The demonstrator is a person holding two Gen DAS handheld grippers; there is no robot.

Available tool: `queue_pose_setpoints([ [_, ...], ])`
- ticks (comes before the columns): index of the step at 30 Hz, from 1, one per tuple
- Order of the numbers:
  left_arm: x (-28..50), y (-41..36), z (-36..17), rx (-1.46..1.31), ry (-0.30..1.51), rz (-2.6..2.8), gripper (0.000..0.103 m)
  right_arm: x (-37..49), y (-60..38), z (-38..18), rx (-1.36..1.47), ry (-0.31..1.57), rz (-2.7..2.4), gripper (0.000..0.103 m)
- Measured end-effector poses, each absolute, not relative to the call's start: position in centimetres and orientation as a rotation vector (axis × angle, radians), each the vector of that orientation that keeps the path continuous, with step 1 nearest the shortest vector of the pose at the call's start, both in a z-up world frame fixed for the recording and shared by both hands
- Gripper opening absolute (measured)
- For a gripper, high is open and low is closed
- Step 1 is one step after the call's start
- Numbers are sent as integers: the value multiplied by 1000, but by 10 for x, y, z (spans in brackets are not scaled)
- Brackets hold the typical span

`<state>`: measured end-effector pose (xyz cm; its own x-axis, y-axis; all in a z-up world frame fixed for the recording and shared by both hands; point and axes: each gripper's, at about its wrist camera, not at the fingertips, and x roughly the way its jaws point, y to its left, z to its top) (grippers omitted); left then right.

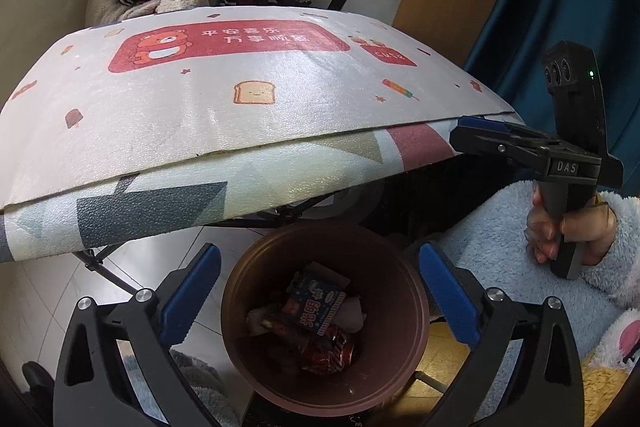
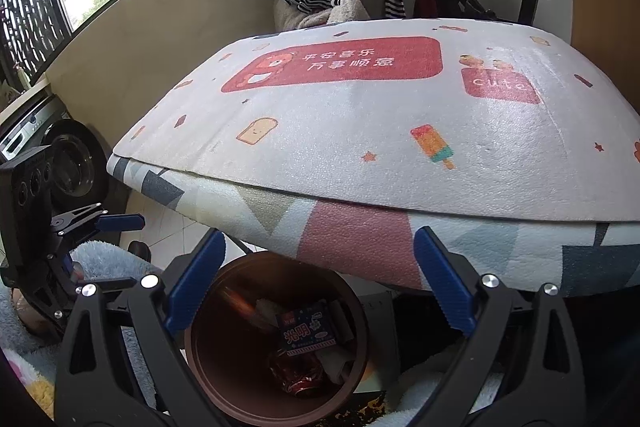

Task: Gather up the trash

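Both the left gripper [image 1: 320, 291] and right gripper [image 2: 320, 283] hung with jaws spread and empty above the brown bin [image 1: 404, 355] beside the table [image 1: 224, 115], the carton [image 1: 318, 301] and crushed can [image 1: 330, 347] apparently dropped inside.

the table mat [image 1: 256, 115] looks like pebbled foam with a soft sheen. the bin [image 1: 384, 383] is smooth matt plastic (brownish), holding a glossy crushed metal can [image 1: 332, 351] and a printed paper carton [image 1: 316, 303].
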<state>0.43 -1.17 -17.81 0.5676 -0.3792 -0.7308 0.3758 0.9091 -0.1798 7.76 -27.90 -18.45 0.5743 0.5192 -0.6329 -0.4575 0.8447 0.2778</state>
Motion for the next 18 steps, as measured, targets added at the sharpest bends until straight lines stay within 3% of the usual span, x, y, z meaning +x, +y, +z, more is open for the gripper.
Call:
queue_pose_setpoints([
  [18,3,11,-150,-24,764,-334,97,78,-274,-171,39,765,493,97],
])
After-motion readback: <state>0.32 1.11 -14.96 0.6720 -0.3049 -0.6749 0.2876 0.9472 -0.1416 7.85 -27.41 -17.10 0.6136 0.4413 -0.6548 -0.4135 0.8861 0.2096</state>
